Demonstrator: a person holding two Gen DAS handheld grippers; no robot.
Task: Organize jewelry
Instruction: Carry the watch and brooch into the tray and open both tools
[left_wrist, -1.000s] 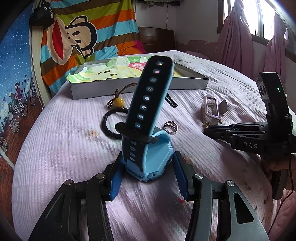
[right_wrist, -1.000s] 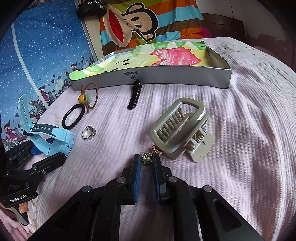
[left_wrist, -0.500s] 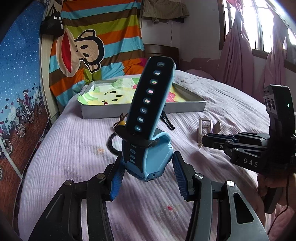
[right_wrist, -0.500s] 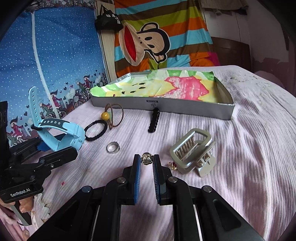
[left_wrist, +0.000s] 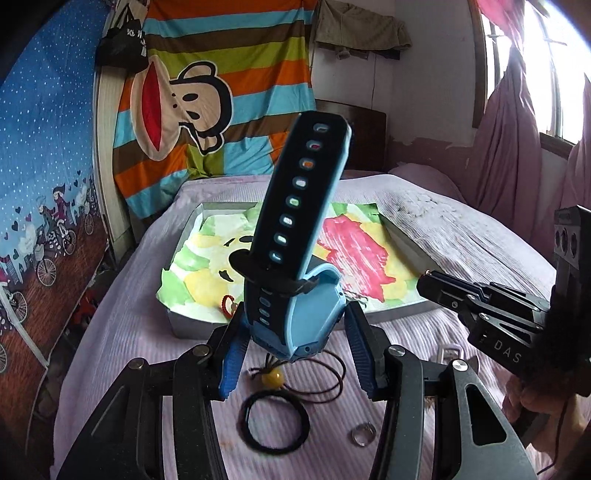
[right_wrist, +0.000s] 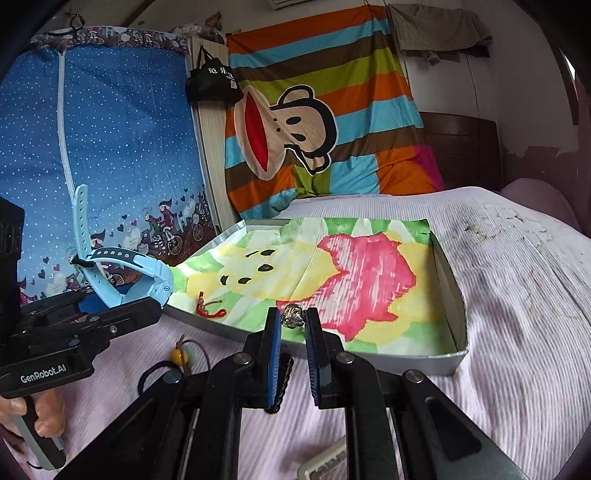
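Note:
My left gripper (left_wrist: 295, 343) is shut on a blue watch (left_wrist: 299, 254), held above the bed just before the near rim of the grey tray (left_wrist: 413, 251); its strap stands upright. The watch also shows in the right wrist view (right_wrist: 125, 273). My right gripper (right_wrist: 293, 321) is shut on a small gold and silver trinket (right_wrist: 293, 316), held above the near edge of the tray (right_wrist: 448, 295), which has a colourful paper lining. A red cord charm (right_wrist: 208, 308) lies inside the tray.
On the pink bedspread lie a black hair tie (left_wrist: 275, 424), a yellow bead on a brown cord (left_wrist: 275, 376), a silver ring (left_wrist: 364, 435) and a grey hair claw (right_wrist: 325, 465). A striped blanket and a wardrobe stand behind the bed.
Both grippers have lifted and moved forward with their loads, from over the bedspread to the tray's near edge. The loose items on the bed now lie below and behind the fingers.

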